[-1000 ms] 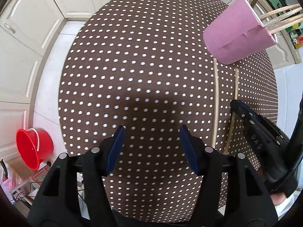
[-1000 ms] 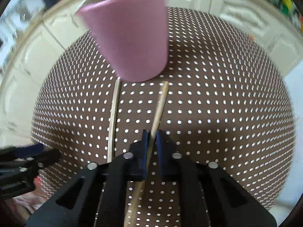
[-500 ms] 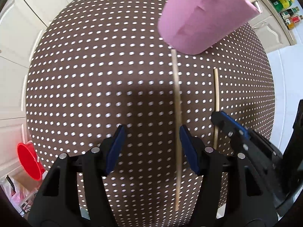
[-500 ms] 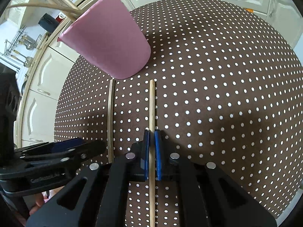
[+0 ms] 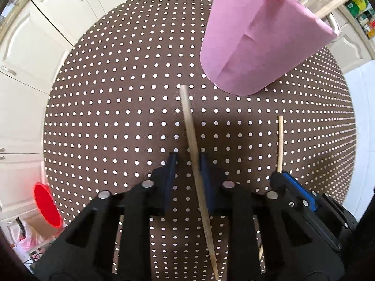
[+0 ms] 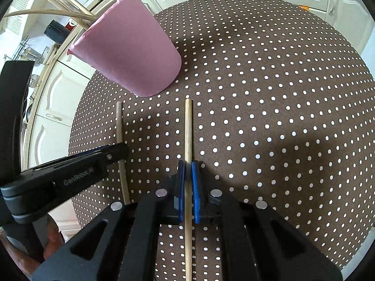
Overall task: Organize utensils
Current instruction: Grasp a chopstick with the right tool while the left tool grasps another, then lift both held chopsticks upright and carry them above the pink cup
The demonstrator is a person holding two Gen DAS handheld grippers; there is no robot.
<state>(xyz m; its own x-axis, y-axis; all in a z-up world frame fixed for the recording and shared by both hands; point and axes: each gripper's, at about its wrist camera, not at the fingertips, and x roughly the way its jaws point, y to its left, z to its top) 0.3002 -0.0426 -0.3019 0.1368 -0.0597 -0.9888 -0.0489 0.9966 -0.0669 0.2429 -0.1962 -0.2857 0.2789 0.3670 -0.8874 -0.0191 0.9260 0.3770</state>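
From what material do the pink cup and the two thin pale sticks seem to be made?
Pink cup: probably matte paper; creases and a seam show.
Two thin pale sticks, one in the left gripper at, one in the right gripper at: likely unfinished wood or bamboo.

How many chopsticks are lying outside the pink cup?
2. One chopstick runs between the left gripper fingers; the other chopstick sits in the right gripper, both before the pink cup.

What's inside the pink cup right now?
Several wooden chopsticks stick out above the rim of the pink cup. Their lower ends and the cup's interior are hidden by its opaque wall, so an exact count isn't possible.
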